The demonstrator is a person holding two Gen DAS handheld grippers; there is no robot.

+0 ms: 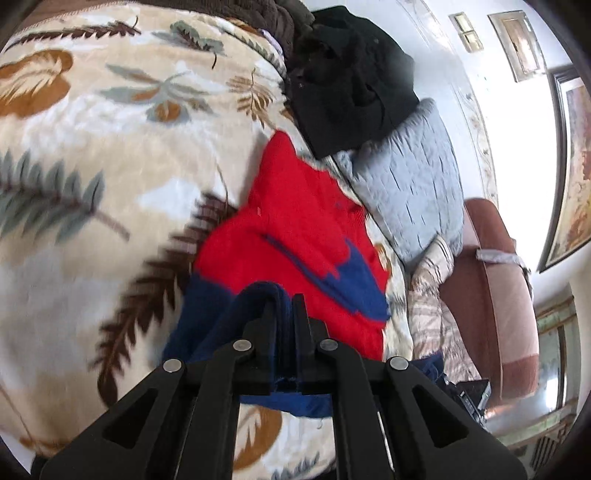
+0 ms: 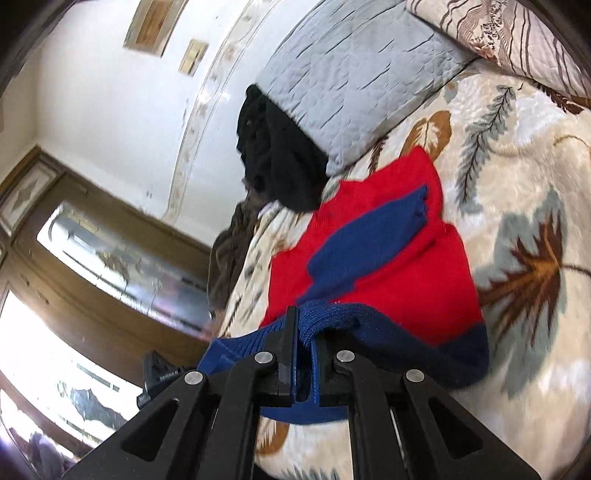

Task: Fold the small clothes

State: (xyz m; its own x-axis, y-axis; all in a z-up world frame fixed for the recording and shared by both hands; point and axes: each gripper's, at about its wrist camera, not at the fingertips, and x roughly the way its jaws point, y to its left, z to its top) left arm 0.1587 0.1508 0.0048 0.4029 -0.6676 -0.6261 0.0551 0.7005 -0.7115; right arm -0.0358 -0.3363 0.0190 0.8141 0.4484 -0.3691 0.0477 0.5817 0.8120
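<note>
A small red sweater (image 1: 295, 221) with navy blue hem and sleeve lies on a cream leaf-print blanket (image 1: 110, 147). My left gripper (image 1: 284, 306) is shut on the sweater's navy hem, lifted a little off the blanket. In the right wrist view the same sweater (image 2: 406, 266) lies with a blue sleeve (image 2: 373, 236) folded across its red body. My right gripper (image 2: 304, 325) is shut on the navy hem, bunched between the fingers. The far end of the sweater rests on the blanket (image 2: 517, 155).
A black garment (image 1: 351, 81) is heaped beyond the sweater, next to a grey quilted pillow (image 1: 417, 177). A patterned pillow (image 2: 517, 33) lies beside it. A brown headboard (image 1: 491, 288) and a white wall stand behind. A wooden cabinet (image 2: 92, 258) shows at the bedside.
</note>
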